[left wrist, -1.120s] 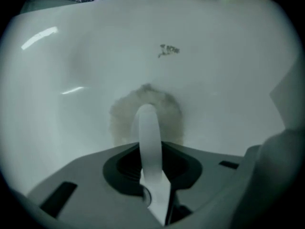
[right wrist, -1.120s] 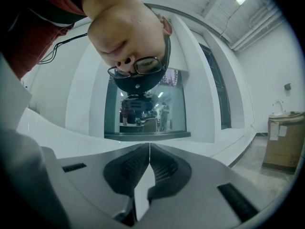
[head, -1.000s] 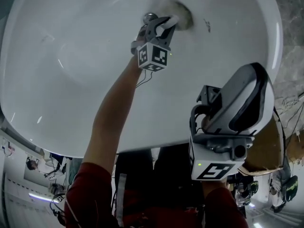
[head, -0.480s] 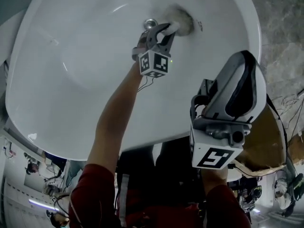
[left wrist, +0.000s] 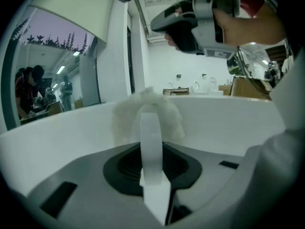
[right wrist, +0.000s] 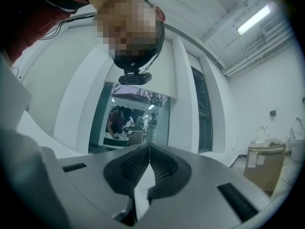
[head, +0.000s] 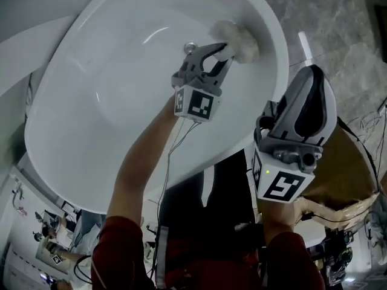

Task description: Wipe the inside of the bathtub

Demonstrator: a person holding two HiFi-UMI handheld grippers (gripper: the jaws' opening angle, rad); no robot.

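Left arm: your left gripper (head: 225,48) is reached down into the white bathtub (head: 103,101). Its jaws are clamped on a fluffy white cloth (head: 243,42). The cloth lies against the tub's inner wall, just under the rim on the side toward the tiled floor (head: 338,17). A small metal fitting (head: 191,45) sits near it on the tub's surface. In the left gripper view the cloth (left wrist: 125,120) bulges out past the jaw tips, with the tub wall (left wrist: 228,123) directly behind it.

Right arm: your right gripper (head: 311,83) is held outside the tub, beside its rim and well apart from the cloth. Its jaws are pressed together with nothing between them, and they point up toward your head. A cardboard box (head: 341,183) stands close by on your right.
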